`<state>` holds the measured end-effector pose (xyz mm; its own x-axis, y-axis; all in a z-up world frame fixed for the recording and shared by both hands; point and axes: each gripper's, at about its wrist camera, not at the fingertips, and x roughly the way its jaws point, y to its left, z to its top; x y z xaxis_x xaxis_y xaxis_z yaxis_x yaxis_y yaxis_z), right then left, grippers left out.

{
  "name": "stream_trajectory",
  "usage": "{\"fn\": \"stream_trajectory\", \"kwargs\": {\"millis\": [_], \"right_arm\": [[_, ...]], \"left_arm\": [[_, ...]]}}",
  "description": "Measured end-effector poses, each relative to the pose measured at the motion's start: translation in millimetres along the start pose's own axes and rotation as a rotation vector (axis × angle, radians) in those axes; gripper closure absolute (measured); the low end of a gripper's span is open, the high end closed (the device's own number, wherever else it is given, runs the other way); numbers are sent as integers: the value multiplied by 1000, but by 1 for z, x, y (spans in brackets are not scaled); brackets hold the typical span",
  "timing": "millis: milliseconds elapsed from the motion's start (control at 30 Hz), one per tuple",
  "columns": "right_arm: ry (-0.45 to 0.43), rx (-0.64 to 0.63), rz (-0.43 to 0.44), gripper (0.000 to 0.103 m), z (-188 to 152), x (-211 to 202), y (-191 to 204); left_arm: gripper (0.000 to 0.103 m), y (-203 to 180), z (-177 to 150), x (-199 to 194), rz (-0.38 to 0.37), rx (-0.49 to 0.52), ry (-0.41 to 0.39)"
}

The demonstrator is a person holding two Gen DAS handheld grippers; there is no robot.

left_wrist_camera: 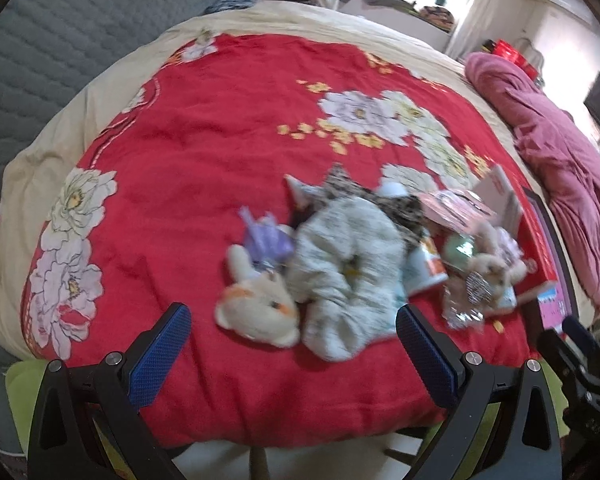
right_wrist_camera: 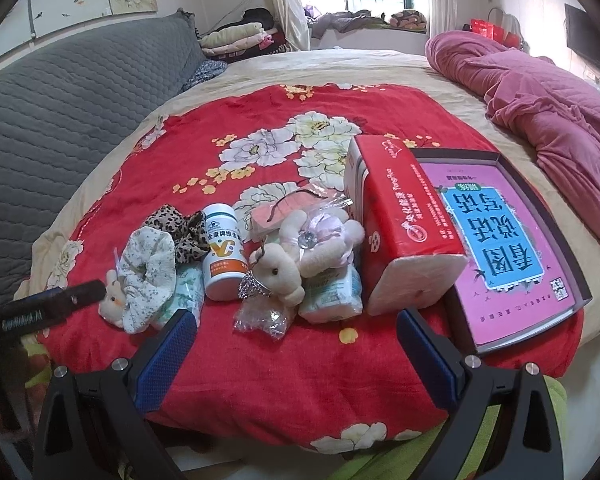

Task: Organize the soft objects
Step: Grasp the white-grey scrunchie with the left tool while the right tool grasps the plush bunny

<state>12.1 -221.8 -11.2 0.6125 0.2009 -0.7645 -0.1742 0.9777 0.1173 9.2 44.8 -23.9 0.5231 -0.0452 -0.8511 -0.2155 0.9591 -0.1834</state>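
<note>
On the red floral blanket, just beside the white scrunchie, lies a cat plush; our left gripper and right gripper, both spread and empty, seem about to make a first pick.

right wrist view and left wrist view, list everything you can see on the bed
red floral blanket: one, red, spread over the bed
white scrunchie: one, cream floral, left of the pile
leopard scrunchie: one, brown spotted, behind the white scrunchie
small plush cat: one, cream and orange, far left
pill bottle: one, white and orange, upright
plush bear: one, beige, centre
tissue pack: one, red, right of the bear
book box: one, pink and blue, far right
pink quilt: one, bunched, back right
left gripper: jaws open
right gripper: jaws open
</note>
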Motion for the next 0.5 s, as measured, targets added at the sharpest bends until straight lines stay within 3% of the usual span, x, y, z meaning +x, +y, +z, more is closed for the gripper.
{"fn": "stream_trajectory", "kwargs": {"millis": [267, 333, 400, 500], "right_arm": [[44, -1, 9, 2, -3, 18, 2], [49, -1, 3, 2, -3, 20, 2], [51, 2, 2, 2, -3, 21, 1], [55, 10, 1, 2, -1, 25, 0]], "left_arm": [[4, -4, 11, 27, 19, 37, 13], [13, -7, 12, 34, 4, 52, 22], [31, -8, 13, 45, -26, 45, 51], [38, -8, 13, 53, -30, 44, 62]]}}
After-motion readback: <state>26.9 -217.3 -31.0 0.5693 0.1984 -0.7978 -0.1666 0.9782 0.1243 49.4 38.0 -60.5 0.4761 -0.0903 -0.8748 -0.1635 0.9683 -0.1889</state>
